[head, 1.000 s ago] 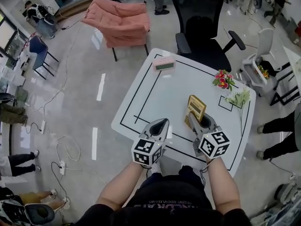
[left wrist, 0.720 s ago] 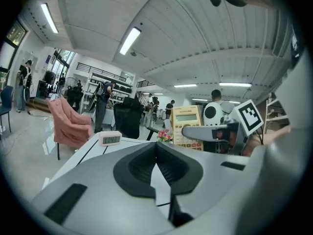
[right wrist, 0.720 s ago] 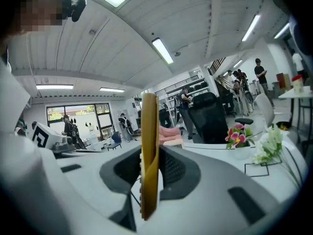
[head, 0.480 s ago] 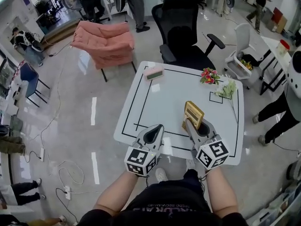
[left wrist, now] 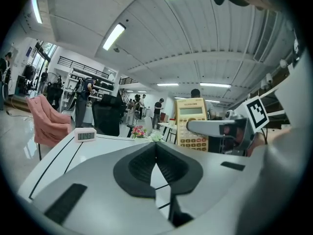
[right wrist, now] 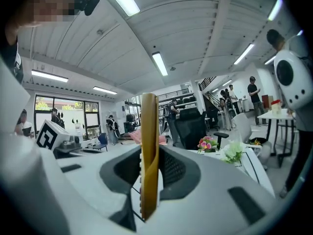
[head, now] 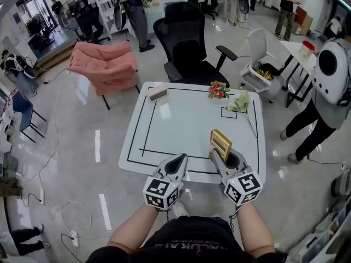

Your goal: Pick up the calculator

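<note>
Both hands have come up since before, so the flat yellow plastic calculator (head: 221, 142) now hangs over the front edge of the white table with black lines (head: 181, 122). My right gripper (head: 218, 151) pinches it standing up, so it cannot slip. My left gripper (head: 179, 159) is closed tight on nothing. I count one calculator and two grippers.

Your left hand-held gripper (head: 179, 159) points to 12 o'clock, jaws together on nothing. At its 3 o'clock, your right hand-held gripper (head: 218, 151) clamps the calculator (head: 221, 141), held upright.
</note>
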`<state>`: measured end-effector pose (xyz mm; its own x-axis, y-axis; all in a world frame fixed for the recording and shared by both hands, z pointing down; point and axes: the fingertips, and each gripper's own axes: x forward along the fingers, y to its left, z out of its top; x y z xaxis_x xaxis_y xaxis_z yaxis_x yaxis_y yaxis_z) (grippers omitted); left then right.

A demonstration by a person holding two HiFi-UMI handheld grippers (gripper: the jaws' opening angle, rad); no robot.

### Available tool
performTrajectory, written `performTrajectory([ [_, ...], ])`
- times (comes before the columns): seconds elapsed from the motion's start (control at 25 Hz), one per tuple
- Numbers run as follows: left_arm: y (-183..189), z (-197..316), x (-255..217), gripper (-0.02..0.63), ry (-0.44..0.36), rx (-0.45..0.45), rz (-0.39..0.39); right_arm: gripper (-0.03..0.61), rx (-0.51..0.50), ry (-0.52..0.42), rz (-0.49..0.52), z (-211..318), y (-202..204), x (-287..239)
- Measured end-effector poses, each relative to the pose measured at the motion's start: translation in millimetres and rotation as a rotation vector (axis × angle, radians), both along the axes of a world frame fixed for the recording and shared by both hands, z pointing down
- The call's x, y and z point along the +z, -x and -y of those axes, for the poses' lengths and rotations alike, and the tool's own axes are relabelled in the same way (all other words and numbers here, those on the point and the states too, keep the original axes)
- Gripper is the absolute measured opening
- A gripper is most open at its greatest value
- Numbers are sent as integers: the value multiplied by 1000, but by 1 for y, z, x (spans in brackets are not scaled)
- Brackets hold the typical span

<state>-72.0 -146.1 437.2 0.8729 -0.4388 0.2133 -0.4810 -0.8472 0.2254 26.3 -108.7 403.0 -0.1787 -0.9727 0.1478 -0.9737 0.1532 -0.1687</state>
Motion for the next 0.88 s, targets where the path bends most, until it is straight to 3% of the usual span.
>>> performTrajectory([
  [0.4,-30,-88,-11,2,-4,-76,7,83,-95,-2,9,-82,-25,-6],
  [0.88,-28,-190,-26,2,-80,-237,17,83,-280,-40,31,-167,-18,-8],
])
